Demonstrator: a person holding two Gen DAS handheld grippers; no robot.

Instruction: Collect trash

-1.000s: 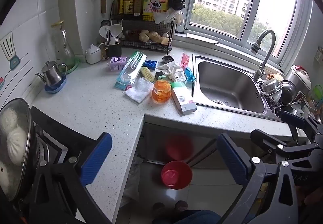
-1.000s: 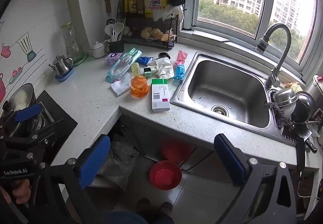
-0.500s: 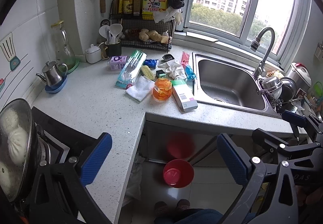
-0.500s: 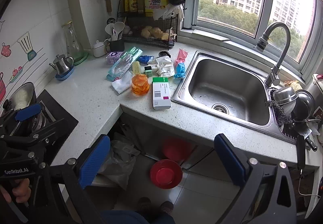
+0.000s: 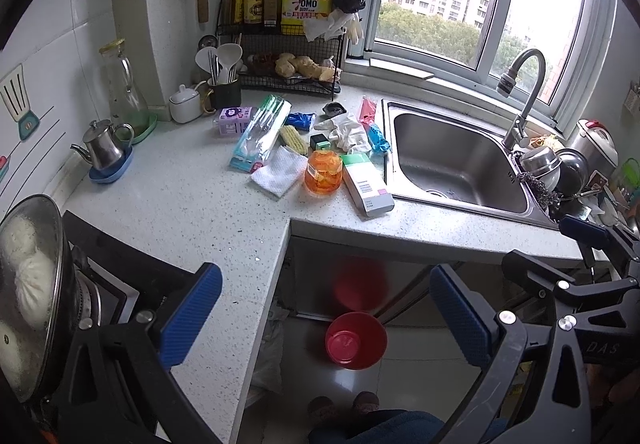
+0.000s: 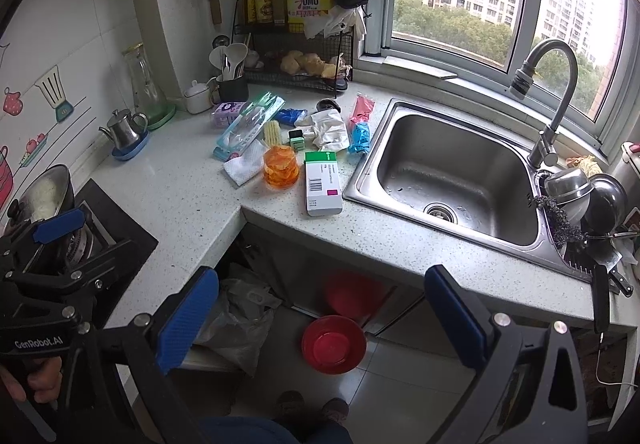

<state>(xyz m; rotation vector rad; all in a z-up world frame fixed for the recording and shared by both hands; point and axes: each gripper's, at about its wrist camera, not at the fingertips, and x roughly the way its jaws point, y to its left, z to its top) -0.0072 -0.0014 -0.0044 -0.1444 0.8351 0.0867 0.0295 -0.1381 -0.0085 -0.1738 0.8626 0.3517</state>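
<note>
I hold my left gripper (image 5: 324,312) above the counter's inner corner with its blue pads (image 5: 191,314) spread wide apart and nothing between them. My right gripper (image 6: 322,318) is in the same state: pads apart, empty, held over the counter edge in front of the sink (image 6: 452,180).

The trash lies in a cluster on the speckled counter (image 5: 180,204), left of the sink and well clear of both grippers. Contents of the cluster:
- a white and green carton (image 6: 322,182) lying flat, nearest the counter edge;
- an orange plastic cup (image 6: 281,166) just beside the carton on its left;
- a white napkin (image 6: 244,166) touching the cup's left side;
- a long clear package (image 5: 262,132) behind the napkin;
- a corn cob (image 5: 294,138);
- crumpled white wrapping (image 6: 330,128);
- red and blue wrappers (image 6: 360,122) along the sink rim.

A red basin (image 6: 334,338) stands on the floor below the counter opening. A grey plastic bag (image 6: 240,316) sits left of it, under the counter.
</note>
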